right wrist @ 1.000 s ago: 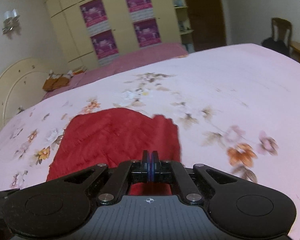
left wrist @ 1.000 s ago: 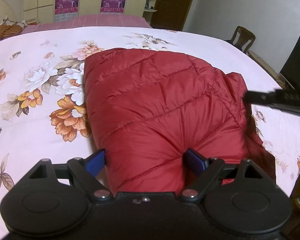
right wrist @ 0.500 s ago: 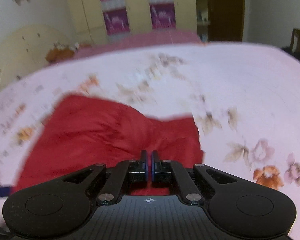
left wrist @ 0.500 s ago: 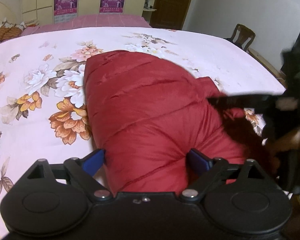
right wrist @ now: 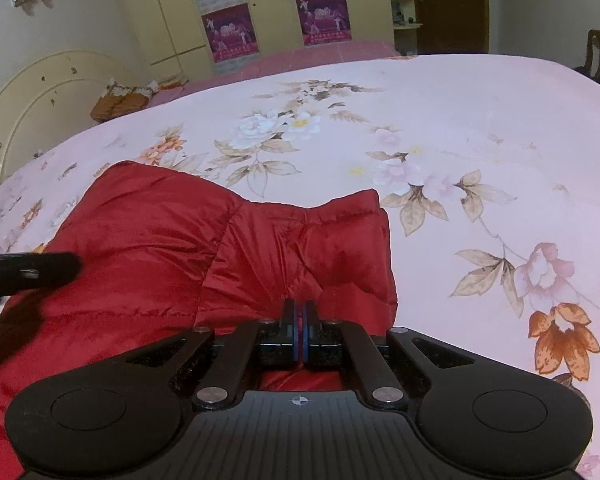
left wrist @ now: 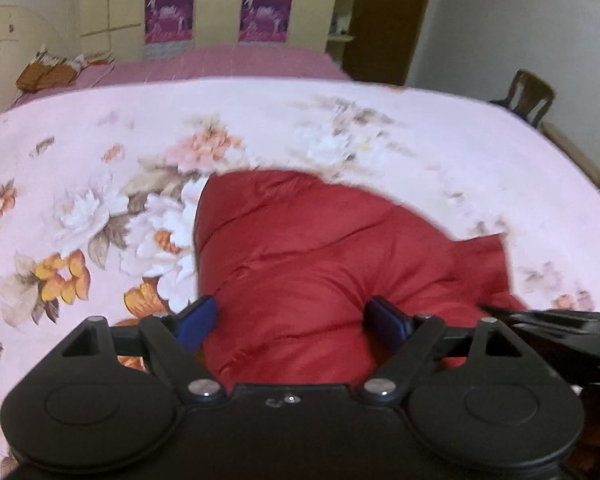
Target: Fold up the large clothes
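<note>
While the red jacket (left wrist: 300, 264) lay bunched on the floral bed (left wrist: 100, 152), the left hand-held gripper (left wrist: 292, 320) straddled a puffy fold, jaws wide and just narrowed, pads apparently pressing it. Right hand-held gripper (right wrist: 299, 332) was fully closed over a sleeve (right wrist: 308, 248); whether it pinched fabric was unclear. Judged light, soft, slippery: grip seams or hem.

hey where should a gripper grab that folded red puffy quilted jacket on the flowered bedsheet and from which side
Probably the flatter flap of the red quilted puffer jacket, approached from its near edge. The main folded body bulges too thick for a pinch, filling the wide-set left gripper; the flap lies thinner on the pink floral bedsheet.
</note>
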The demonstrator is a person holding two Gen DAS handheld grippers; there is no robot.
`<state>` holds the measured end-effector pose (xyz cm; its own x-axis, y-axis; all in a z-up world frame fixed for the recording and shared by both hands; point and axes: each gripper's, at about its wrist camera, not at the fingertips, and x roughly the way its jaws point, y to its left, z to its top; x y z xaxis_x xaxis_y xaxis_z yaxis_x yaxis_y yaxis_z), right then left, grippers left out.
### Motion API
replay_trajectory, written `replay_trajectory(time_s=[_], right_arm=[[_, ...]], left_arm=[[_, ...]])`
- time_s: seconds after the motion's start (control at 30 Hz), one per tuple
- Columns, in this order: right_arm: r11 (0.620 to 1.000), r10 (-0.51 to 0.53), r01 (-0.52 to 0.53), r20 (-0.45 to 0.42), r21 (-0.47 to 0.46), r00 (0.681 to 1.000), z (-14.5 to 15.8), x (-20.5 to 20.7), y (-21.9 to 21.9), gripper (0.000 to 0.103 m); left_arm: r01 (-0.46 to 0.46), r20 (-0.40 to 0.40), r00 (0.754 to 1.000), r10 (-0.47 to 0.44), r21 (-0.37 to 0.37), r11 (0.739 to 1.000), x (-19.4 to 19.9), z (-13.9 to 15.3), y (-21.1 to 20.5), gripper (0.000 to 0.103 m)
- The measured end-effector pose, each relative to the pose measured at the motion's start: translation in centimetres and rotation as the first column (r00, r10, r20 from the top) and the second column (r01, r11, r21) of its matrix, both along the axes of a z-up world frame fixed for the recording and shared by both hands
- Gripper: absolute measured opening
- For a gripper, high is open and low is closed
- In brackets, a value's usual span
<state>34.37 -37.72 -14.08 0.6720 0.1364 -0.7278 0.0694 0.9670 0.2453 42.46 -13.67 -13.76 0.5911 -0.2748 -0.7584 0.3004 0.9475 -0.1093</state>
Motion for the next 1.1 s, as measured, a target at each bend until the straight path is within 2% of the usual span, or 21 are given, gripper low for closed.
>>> replay_trajectory(time_s=[0.23,0.43,0.57,0.7,0.73,0.77,0.8,0.83,0.9,1.03,1.1], right_arm=[[1.000,0.010,-0.010,0.019,-0.018,1.000,-0.3,-0.4,0.2,0.000],[1.000,0.013,-0.013,-0.009,-0.023,1.000,0.7,0.2,0.2,0.000],[0.999,-0.002,0.002,-0.009,-0.036,1.000,1.9,0.1,0.4,0.001],[0.999,-0.031,0.032,0.012,-0.028,0.999,3.6,-0.8,0.1,0.001],[0.999,-0.037,0.037,0.021,-0.026,0.999,4.1,-1.1,0.0,0.013],[0.999,-0.038,0.039,0.034,-0.020,0.999,4.6,-1.5,0.0,0.064],[0.999,-0.042,0.043,0.053,-0.012,0.998,5.1,-2.0,0.0,0.093],[0.998,-0.056,0.059,0.091,-0.022,0.994,5.7,-2.7,0.2,0.102],[0.998,-0.031,0.037,0.117,-0.046,0.993,6.7,-3.5,0.8,0.102],[0.999,-0.030,0.032,0.122,-0.008,0.992,7.5,-5.1,1.1,0.101],[1.000,-0.024,0.024,0.110,-0.003,0.994,7.5,-5.9,1.5,0.077]], left_arm=[[-0.043,-0.075,0.996,0.041,-0.029,0.999,0.6,-2.0,0.8,0.093],[-0.047,-0.051,0.998,0.047,0.010,0.999,0.1,-1.4,0.4,0.093],[-0.040,-0.033,0.999,0.040,0.006,0.999,-0.5,-0.4,0.5,0.089],[-0.007,-0.012,1.000,0.007,-0.016,1.000,-1.5,0.9,0.8,0.088],[0.005,-0.006,1.000,-0.005,-0.020,1.000,-1.9,1.2,0.9,0.088],[0.017,-0.002,1.000,-0.017,-0.021,1.000,-2.2,1.4,1.0,0.088],[0.029,0.003,1.000,-0.029,-0.023,0.999,-2.7,1.8,1.2,0.088],[0.037,0.005,0.999,-0.037,-0.026,0.999,-2.9,1.9,1.3,0.088],[0.048,0.001,0.999,-0.048,-0.034,0.998,-3.5,2.2,1.7,0.088],[0.068,-0.004,0.998,-0.068,-0.060,0.996,-4.9,2.6,2.5,0.088],[0.077,-0.013,0.997,-0.078,-0.060,0.995,-5.7,2.7,2.7,0.088]])
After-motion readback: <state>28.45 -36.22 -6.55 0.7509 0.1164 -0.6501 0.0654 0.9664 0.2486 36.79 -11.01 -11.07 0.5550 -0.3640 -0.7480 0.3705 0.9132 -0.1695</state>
